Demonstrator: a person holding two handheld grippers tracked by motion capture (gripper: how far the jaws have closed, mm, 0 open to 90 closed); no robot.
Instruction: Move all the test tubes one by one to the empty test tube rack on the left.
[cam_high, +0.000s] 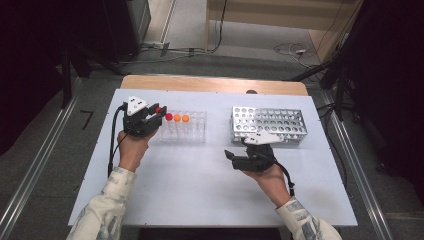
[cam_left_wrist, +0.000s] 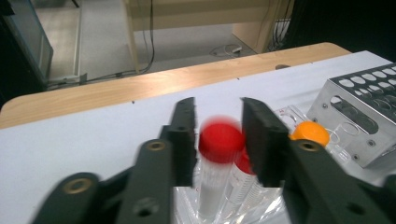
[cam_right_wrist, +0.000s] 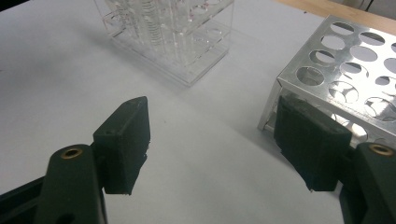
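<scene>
The left gripper (cam_high: 159, 113) is near the left edge of the desk (cam_high: 190, 175), at the left end of a clear plastic rack (cam_high: 197, 131). A tube with a red cap (cam_left_wrist: 219, 142) stands between its jaws. The jaws sit just beside the cap on both sides, with a thin gap on each side, so they are not squeezing it. The tube looks blurry. Its bottom part goes down into the clear rack.

Right behind it in the rack is another red-capped tube (cam_left_wrist: 243, 163), partly hidden. An orange-capped tube (cam_left_wrist: 310, 132) stands farther along the same rack.

The right gripper (cam_high: 231, 158) is out over the middle of the desk, just in front of a shiny metal rack (cam_high: 270, 122) full of round holes. Its jaws are wide open with nothing between them. One jaw is very close to the near corner of the metal rack. The two racks stand side by side, well apart, toward the far edge of the desk.
</scene>
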